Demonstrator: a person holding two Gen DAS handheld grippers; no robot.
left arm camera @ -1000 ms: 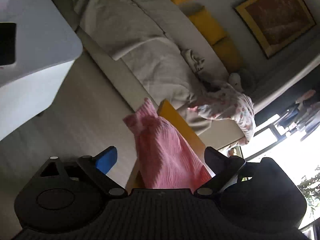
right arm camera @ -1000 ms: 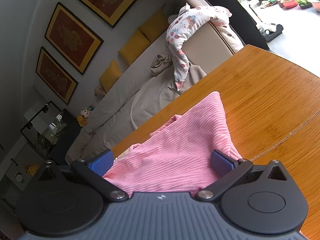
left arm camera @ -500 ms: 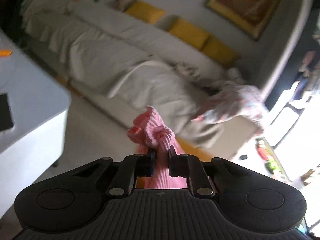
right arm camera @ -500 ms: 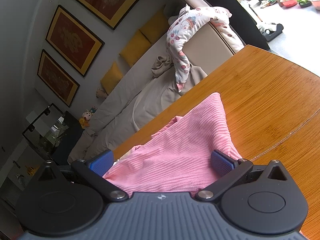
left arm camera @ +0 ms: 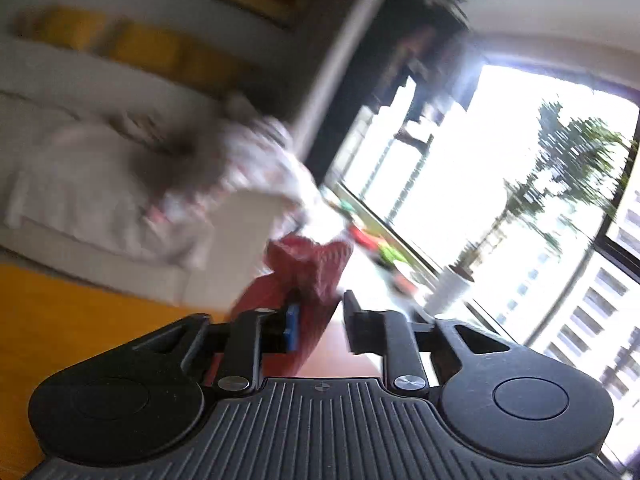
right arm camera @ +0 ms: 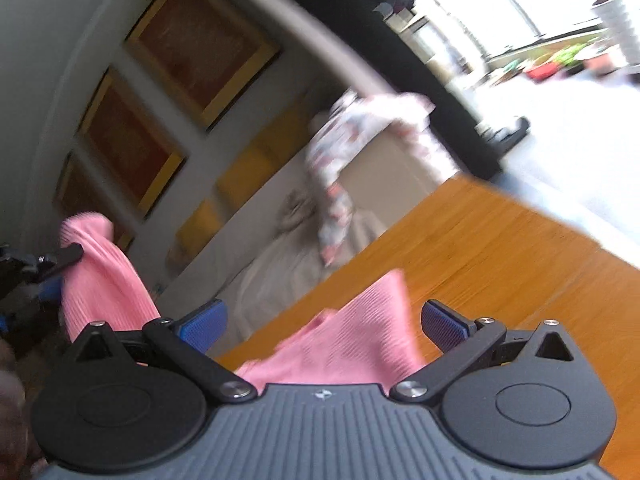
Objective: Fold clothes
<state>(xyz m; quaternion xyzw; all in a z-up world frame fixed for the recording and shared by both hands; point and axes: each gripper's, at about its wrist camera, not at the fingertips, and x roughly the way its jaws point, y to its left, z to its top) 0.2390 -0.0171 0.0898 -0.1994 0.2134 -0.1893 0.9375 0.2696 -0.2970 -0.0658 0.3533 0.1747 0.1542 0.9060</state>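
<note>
A pink ribbed garment [right arm camera: 352,344] lies on the wooden table [right arm camera: 500,260]. My right gripper [right arm camera: 322,320] is open just above it, with the cloth spread between and under its wide blue pads. One end of the garment [right arm camera: 104,280] is lifted at the far left, draped at my left gripper [right arm camera: 56,268]. In the blurred left wrist view that bunched end [left arm camera: 308,264] sits between the fingers of the left gripper [left arm camera: 320,312]. Its jaws are opening: the cloth lies against the left blue pad, and a bright gap shows beside the right finger.
Beyond the table edge stands a beige-covered sofa [right arm camera: 280,264] with yellow cushions. A floral garment [right arm camera: 340,148] hangs over its arm. Framed pictures [right arm camera: 200,40] hang on the wall. A large bright window [left arm camera: 480,160] fills the right of the left wrist view.
The left gripper shut on the garment's end, raised it and swung right towards the window; its jaws now stand parted. The right gripper turned slightly and stayed open over the cloth.
</note>
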